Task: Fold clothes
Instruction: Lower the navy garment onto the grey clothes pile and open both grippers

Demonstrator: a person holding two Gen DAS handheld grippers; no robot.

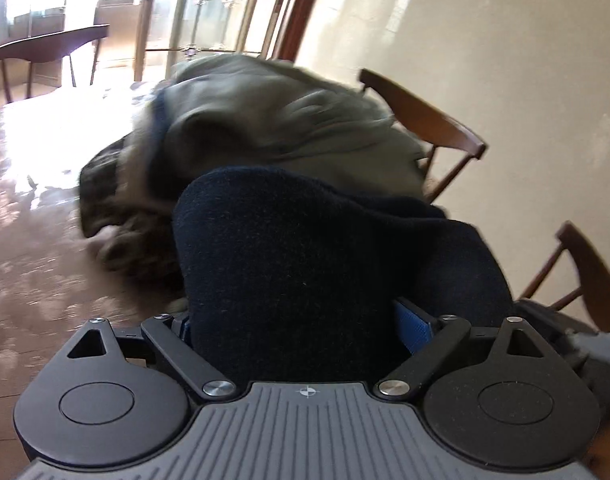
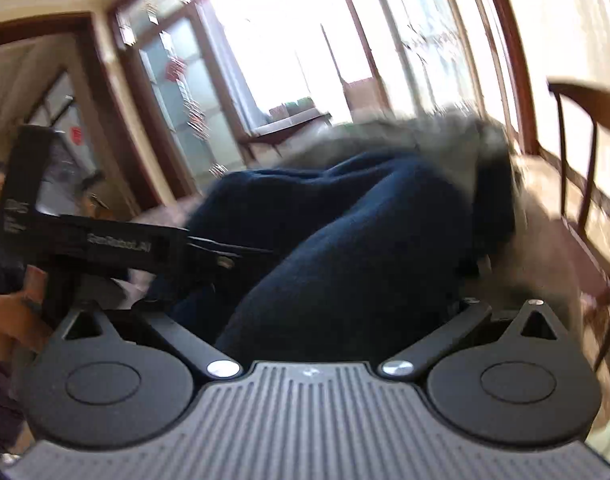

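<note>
- A thick fold of dark navy knitted garment (image 1: 305, 248) is bunched between the left gripper (image 1: 305, 320) jaws, which are closed on it.
- In the right view, the same navy fabric (image 2: 345, 248) fills the right gripper (image 2: 325, 320) jaws, gripped likewise.
- At 12 o'clock, a grey-green garment (image 1: 273, 120) is heaped on the glossy desk (image 1: 33, 240).

left hand-held gripper (image 1: 305, 312) has dark navy garment (image 1: 305, 248) bunched between its fingers, tips hidden by the cloth. Grey-green garment (image 1: 281, 120) piled behind on glossy bench (image 1: 33, 248), blurred. Two wooden chairs (image 1: 429, 120) at right
</note>
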